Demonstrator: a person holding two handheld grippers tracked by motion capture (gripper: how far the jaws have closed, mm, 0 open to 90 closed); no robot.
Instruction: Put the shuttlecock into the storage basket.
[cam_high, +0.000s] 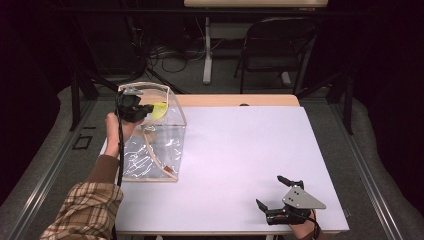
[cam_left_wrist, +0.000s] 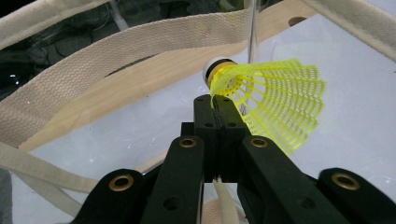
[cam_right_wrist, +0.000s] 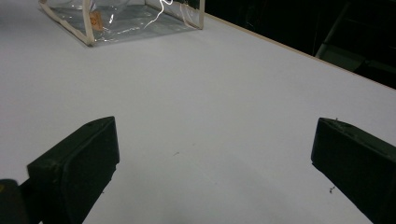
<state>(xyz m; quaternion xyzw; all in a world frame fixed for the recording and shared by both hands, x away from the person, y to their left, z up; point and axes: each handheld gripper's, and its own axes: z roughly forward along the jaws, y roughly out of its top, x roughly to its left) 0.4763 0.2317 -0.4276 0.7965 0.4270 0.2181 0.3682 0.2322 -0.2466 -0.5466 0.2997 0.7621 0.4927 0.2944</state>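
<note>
Shuttlecock: you have the yellow shuttlecock (cam_left_wrist: 275, 100) pinched at the edge of its mesh skirt, close to the white cork end, which points away from your hand. In the high view it shows as a yellow patch (cam_high: 159, 109) at the open top of the clear bag.

Left gripper: your left gripper (cam_left_wrist: 219, 109) has its jaws fully together on the skirt, nothing else between them. It hangs over the bag's mouth, among the cream webbing handles (cam_left_wrist: 140, 42).

Clear bag: the clear bag (cam_high: 160, 150) stands upright near the table's left edge, cream binding along its seams, mouth open upward.

Done so far: judging by how things lie, the shuttlecock is picked up and brought to the bag's opening.

Left to do: it looks not yet let go; you'd need to lower it past the handles and part the jaws so it drops to the bottom.

Right gripper: your right gripper (cam_high: 280, 197) rests low at the table's near right corner, well apart from the bag, jaws spread wide and holding nothing.

Table: the white table top (cam_high: 240, 150) is bare between the two grippers.

Writing: a small orange tag (cam_right_wrist: 95, 19) sits on the bag's seam; anything printed on it is too small to read. No brand is readable elsewhere.
</note>
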